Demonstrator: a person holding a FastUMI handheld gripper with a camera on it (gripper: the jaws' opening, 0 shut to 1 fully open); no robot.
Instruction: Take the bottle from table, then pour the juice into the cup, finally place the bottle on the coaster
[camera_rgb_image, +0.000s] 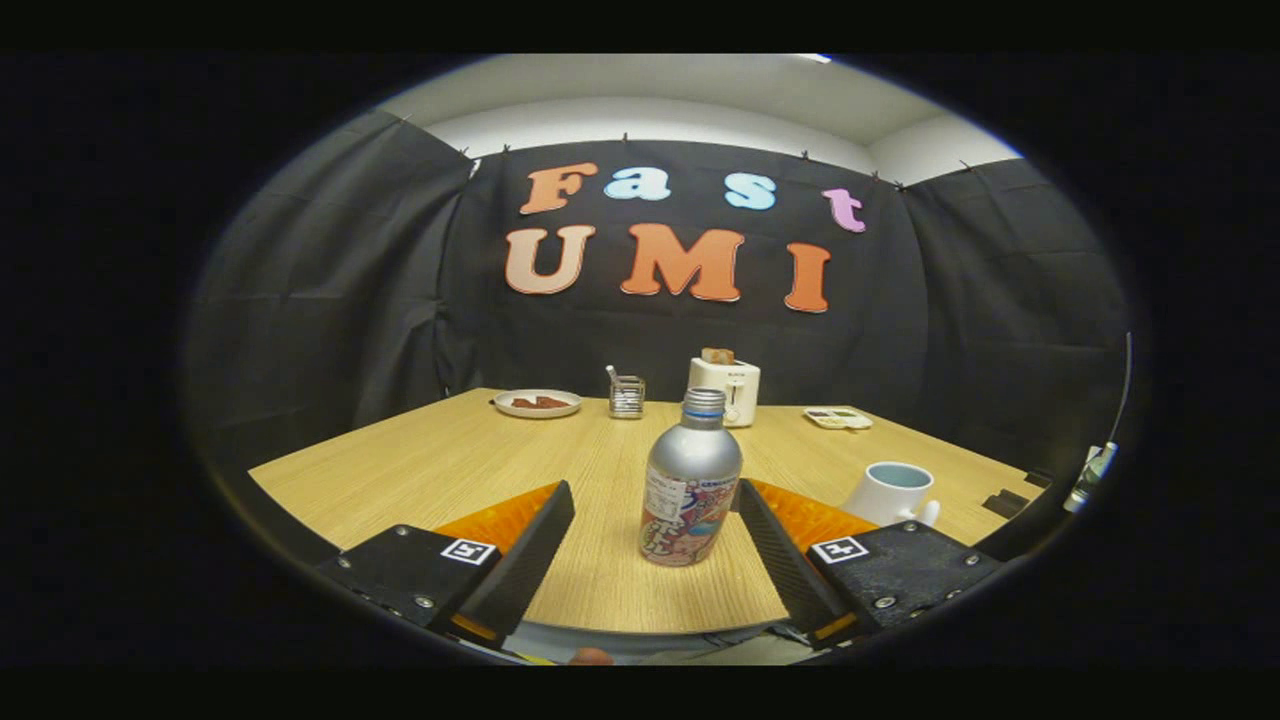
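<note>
A silver metal bottle (691, 480) with a screw cap and a colourful label stands upright on the wooden table (420, 470). It sits between the tips of my gripper (655, 490), nearer the right finger, and the left finger (535, 545) stands well apart from it. The gripper is open. A white cup (893, 492) with a pale blue inside stands on the table to the right, just beyond the right finger (775, 545). I see no coaster that I can make out.
At the table's far edge stand a plate with brown food (537, 402), a small metal holder (627, 396), a white toaster (725, 389) with bread in it, and a small tray (838, 418). Black cloth walls close the booth behind them.
</note>
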